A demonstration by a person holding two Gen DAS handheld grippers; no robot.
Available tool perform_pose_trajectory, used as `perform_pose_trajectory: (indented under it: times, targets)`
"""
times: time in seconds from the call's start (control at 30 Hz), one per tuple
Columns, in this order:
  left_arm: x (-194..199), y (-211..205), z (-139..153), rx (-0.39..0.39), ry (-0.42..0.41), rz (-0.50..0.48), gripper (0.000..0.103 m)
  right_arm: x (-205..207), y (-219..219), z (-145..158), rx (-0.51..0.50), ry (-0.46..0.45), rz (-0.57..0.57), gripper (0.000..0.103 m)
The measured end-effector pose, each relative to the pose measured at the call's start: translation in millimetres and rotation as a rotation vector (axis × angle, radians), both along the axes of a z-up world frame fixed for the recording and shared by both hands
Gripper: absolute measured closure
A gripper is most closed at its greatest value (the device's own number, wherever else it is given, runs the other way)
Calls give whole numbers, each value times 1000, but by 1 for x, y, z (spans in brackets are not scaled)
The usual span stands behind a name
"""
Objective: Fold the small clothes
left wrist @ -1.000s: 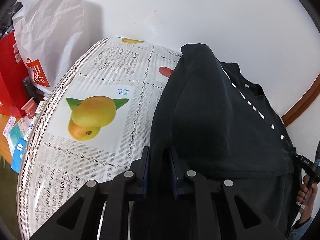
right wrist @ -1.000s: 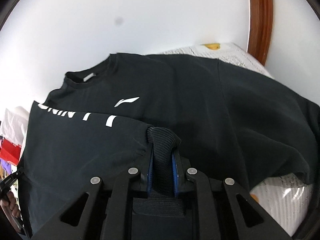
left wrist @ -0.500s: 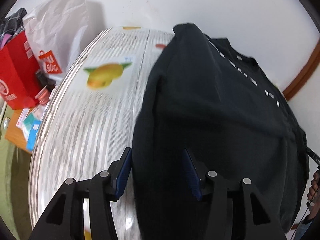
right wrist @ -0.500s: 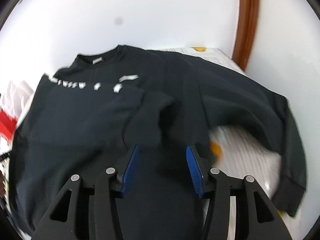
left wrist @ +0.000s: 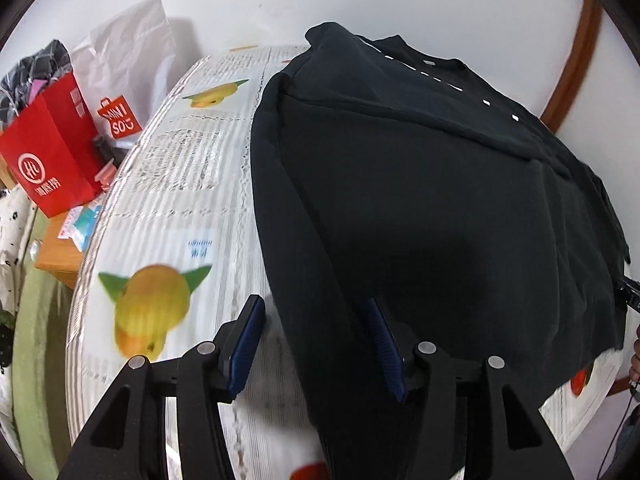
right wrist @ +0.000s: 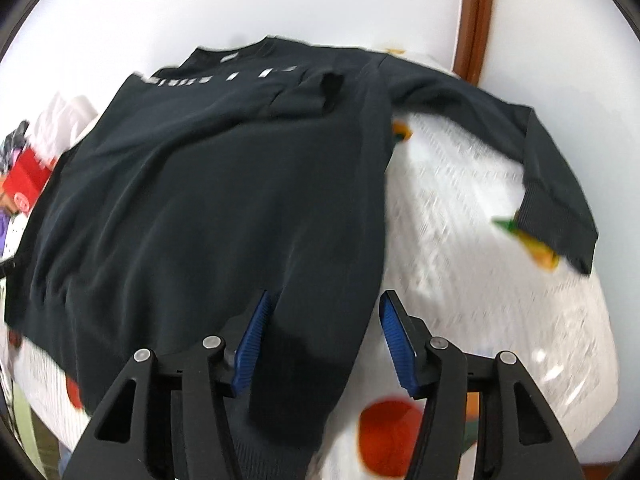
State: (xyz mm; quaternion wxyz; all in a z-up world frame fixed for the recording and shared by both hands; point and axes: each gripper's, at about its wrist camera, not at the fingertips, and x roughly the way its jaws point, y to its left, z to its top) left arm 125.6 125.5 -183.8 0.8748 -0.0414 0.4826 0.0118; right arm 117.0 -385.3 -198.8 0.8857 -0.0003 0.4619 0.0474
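Fruit-print tablecloth (left wrist: 168,184) under a white wall, a black sweatshirt (left wrist: 420,200) spread across it.

Nearest in each wrist view, both tools stand with jaws spread and nothing between the blue pads: the left gripper (left wrist: 316,344) hangs over the garment's left edge near the hem, the right gripper (right wrist: 326,340) over the hem at its right side. A second ago each was clamped on black fabric; half a second ago the jaws had already parted, and the cloth now lies dropped. The sweatshirt's long axis runs away from the cameras, hem near, collar (right wrist: 236,50) far by the wall. One sleeve is folded across the chest, its cuff (right wrist: 320,88) below the white lettering; the other sleeve (right wrist: 540,168) stretches out rightward on the tablecloth. Left, beyond the table edge, stand a red bag (left wrist: 52,152) and a white bag (left wrist: 124,68).
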Motion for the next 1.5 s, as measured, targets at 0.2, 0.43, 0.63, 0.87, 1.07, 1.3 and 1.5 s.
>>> perform_pose_trajectory:
  times: [0.2, 0.43, 0.63, 0.87, 1.07, 1.3, 1.5]
  targets:
    - [-21, 0, 1, -9, -22, -14, 94, -24, 10, -5, 7, -59, 23, 92]
    - [-47, 13, -1, -103, -4, -4, 95, -38, 18, -3, -74, -53, 38, 93]
    - [-50, 14, 2, -107, 13, -20, 89, -43, 22, 2, -116, -22, 62, 87]
    - [-17, 23, 21, -75, 4, 26, 80, -6, 41, 54, -92, -96, 51, 58]
    - [20, 35, 43, -77, -23, 48, 63, 67, 120, 105, -78, -188, 172, 58]
    - [73, 45, 55, -87, -68, 69, 54, 155, 224, 133, -30, -239, 331, 58]
    - [110, 58, 46, -123, -72, 84, 54, 222, 295, 125, -21, -229, 419, 58]
